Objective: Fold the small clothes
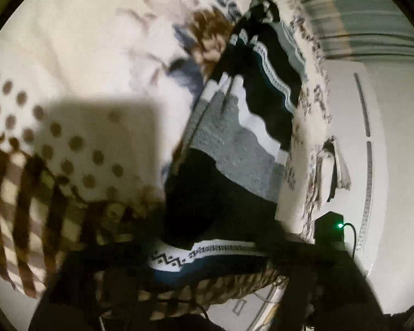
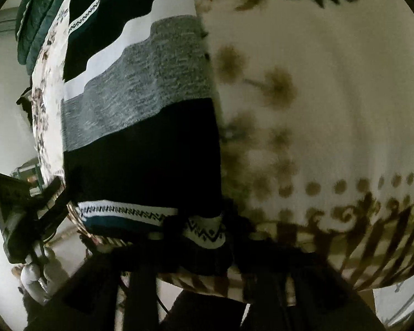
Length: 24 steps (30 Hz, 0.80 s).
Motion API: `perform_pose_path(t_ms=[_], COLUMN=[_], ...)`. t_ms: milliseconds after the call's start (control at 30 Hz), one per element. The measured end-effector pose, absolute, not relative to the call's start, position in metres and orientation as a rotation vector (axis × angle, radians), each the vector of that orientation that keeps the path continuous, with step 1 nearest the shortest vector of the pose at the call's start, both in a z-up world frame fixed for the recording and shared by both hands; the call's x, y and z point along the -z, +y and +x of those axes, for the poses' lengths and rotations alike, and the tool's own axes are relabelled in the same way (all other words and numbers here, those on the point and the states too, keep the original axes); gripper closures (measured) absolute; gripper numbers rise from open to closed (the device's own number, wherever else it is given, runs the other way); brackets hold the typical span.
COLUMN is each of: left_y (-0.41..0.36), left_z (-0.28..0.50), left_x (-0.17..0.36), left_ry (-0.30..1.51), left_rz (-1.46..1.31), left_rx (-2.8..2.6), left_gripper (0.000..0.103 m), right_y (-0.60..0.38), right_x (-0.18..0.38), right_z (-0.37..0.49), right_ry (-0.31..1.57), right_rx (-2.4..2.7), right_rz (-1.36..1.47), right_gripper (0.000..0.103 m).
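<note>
Cream floral bedspread (image 2: 317, 55) w/ striped knit sweater (image 2: 140, 127) flat.

place: home, bedroom | signs: bed with printed floral bedspread (image 2: 303, 110) | folded striped sweater (image 2: 140, 127) lies on it

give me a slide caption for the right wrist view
Striped sweater lying on a patterned bedspread, right gripper at its hem.
</note>
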<state>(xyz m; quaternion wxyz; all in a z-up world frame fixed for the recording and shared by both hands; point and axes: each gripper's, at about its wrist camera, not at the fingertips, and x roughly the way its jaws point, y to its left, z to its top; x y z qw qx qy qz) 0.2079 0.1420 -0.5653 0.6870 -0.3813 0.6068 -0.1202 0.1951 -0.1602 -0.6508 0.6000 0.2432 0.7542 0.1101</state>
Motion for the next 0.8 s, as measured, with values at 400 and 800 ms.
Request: perform_pose_path(t_ms=[400,800], left_y=[0.112,0.073], left_z=[0.192,0.192], left_x=[0.596,0.543], left_ry=[1.476,1.451], left_rz=[-0.555,-0.264], left_rx=[0.230,0.155], left_gripper=[0.081,0.094], right_y=[-0.151,-0.145], right_x=[0.682,0.621], right_z=[0.195,0.203], right_ry=[1.756,1.670], right_rx=[-0.309,-0.328], right_rz=[0.789,0.657], right_gripper=[0.054,0.095])
